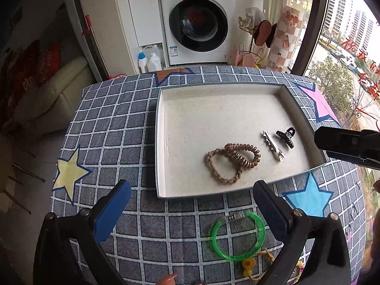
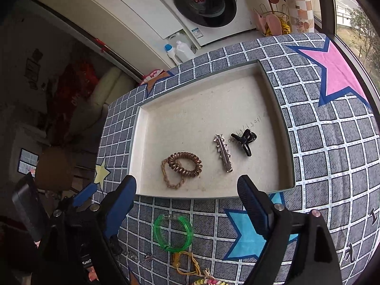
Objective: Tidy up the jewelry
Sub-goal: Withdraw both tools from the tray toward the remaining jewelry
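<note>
A shallow beige tray (image 1: 166, 109) (image 2: 190, 109) holds a braided tan hair tie (image 1: 215, 166) (image 2: 169, 181), a brown spiral hair tie (image 1: 247, 156) (image 2: 187, 162), a silver spiked clip (image 1: 273, 146) (image 2: 223, 153) and a black claw clip (image 1: 286, 136) (image 2: 245, 140). A green bangle (image 1: 237, 236) (image 2: 172, 234) lies on the cloth in front of the tray, with a yellow cord piece (image 1: 249, 264) (image 2: 187, 264) behind it. My left gripper (image 1: 192, 210) is open above the bangle. My right gripper (image 2: 187, 204) is open at the tray's near edge.
The table has a blue checked cloth with stars (image 1: 114, 128) (image 2: 332, 142). More small jewelry (image 2: 209, 280) lies at the near edge. A washing machine (image 1: 197, 21) stands beyond the table. The right gripper's body (image 1: 349, 144) shows at the right of the left wrist view.
</note>
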